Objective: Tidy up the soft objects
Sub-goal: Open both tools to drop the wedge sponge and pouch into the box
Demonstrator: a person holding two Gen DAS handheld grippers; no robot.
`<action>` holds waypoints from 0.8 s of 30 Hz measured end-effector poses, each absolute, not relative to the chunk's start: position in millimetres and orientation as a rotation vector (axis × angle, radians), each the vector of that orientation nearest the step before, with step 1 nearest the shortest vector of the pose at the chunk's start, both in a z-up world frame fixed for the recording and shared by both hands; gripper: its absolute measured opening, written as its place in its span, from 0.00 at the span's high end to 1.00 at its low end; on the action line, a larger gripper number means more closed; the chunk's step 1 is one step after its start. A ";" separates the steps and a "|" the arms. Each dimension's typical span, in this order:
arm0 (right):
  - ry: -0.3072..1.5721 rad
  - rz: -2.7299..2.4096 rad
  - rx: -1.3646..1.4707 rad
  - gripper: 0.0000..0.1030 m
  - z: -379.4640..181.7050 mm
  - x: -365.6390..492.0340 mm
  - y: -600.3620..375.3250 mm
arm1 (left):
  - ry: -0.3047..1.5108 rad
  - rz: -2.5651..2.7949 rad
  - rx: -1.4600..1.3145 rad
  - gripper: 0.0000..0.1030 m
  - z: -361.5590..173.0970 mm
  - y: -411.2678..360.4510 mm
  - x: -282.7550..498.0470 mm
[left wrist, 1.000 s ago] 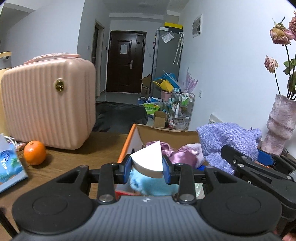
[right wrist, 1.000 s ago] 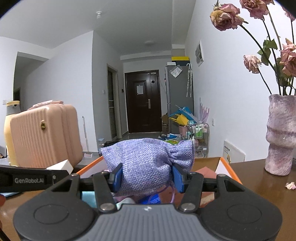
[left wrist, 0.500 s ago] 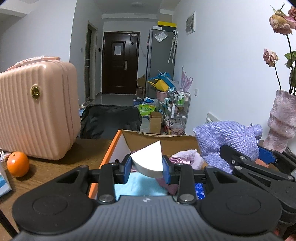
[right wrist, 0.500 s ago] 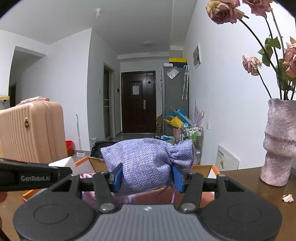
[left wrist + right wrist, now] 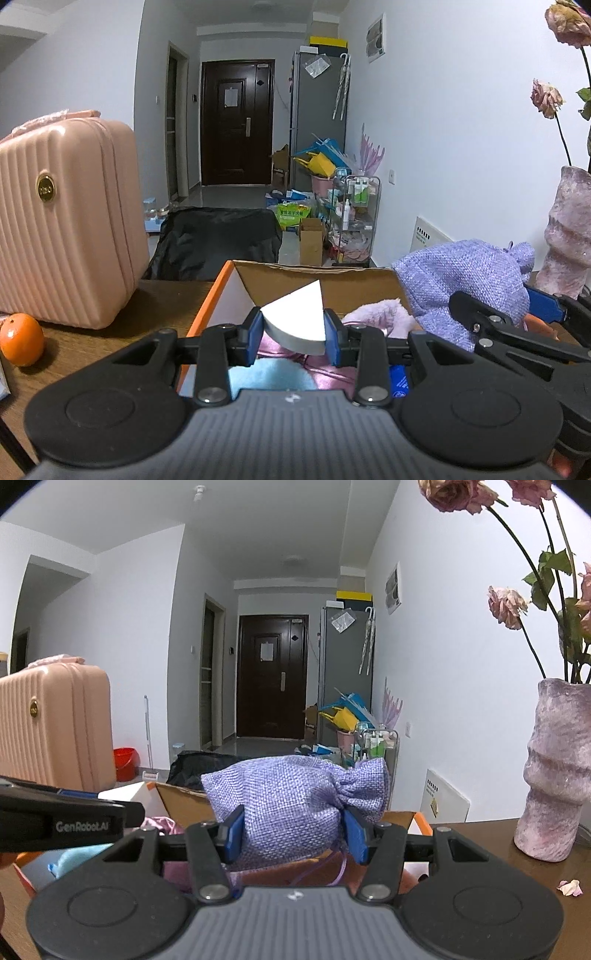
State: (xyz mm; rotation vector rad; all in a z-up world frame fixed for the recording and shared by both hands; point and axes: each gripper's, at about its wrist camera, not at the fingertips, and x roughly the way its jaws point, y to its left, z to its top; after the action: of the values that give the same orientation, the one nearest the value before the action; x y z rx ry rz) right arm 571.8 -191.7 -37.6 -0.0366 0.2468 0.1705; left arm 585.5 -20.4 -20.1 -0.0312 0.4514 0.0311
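Fingers point(image 5: 255, 334) pinching white sponge point(image 5: 297, 320), purple pouch point(image 5: 295, 805) between right fingers point(image 5: 236, 829)

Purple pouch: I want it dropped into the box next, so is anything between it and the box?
Nothing visible. The pouch, gripped by the right gripper, hangs over the open box, which already holds soft items.

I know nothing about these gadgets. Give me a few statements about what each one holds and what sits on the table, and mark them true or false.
1. The left gripper holds a white wedge. True.
2. The right gripper is empty. False: its fingers clamp a purple pouch.
3. An orange sits on the table beside the pink case. True.
4. The box is empty. False: soft items already lie in it.
5. The vase lies tipped over. False: it stands upright with roses.
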 end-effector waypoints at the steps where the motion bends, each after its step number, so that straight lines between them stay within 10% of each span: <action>1: 0.251 0.169 -0.037 0.45 -38.2 572.0 -191.4 | 0.450 0.029 -0.035 0.65 -19.9 -19.0 584.7; 8: 0.262 0.157 -0.034 0.28 -37.3 575.4 -196.8 | 0.439 0.064 -0.052 0.38 -20.0 -11.2 585.1; 11: 0.266 0.143 -0.029 0.10 -38.0 575.0 -198.3 | 0.407 0.120 -0.052 0.00 -17.6 -8.5 580.2; 24: 0.257 0.111 0.023 0.00 -37.0 575.5 -210.5 | 0.384 0.138 -0.048 0.00 -15.9 -6.8 577.3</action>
State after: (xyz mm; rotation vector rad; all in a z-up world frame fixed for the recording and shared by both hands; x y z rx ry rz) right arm 575.5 -210.5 -37.0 0.0230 0.2573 0.1115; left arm 577.3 -6.8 -15.9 -0.0478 0.3844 0.1376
